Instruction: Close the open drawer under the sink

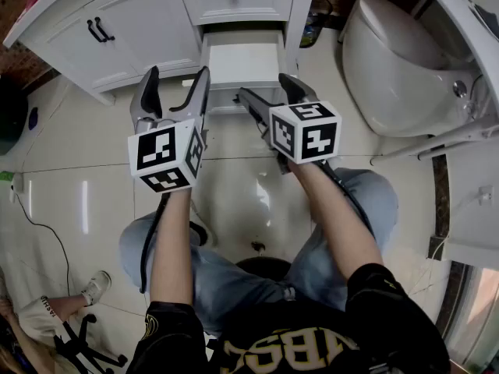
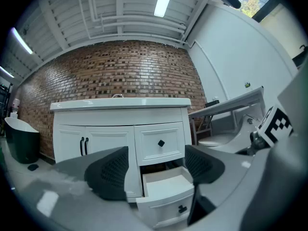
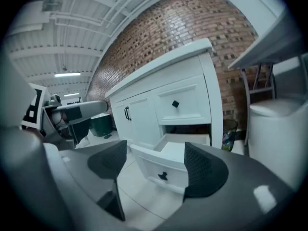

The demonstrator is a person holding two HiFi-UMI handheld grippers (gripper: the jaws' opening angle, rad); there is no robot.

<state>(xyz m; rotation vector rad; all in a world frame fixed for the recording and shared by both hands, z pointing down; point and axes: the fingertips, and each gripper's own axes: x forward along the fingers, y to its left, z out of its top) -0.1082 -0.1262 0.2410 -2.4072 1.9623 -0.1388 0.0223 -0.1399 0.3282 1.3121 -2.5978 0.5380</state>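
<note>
The lower drawer [image 1: 242, 62] of the white sink cabinet [image 1: 125, 29] stands pulled out and looks empty, with a black knob on its front panel [image 2: 182, 209]. Above it the upper drawer [image 2: 160, 142] is shut. Both grippers hover over the tiled floor just in front of the open drawer, touching nothing. My left gripper [image 1: 178, 82] is open and points at the drawer's left side [image 2: 156, 170]. My right gripper [image 1: 265, 88] is open too, and the drawer front [image 3: 163, 173] shows between its jaws, farther off.
A white toilet [image 1: 398, 61] stands right of the cabinet, with a waste basket [image 1: 316, 18] between them. The cabinet doors with black handles [image 1: 99, 29] are shut. A dark bin [image 2: 21, 141] stands at the far left. A person's shoe [image 1: 93, 287] rests near a chair base.
</note>
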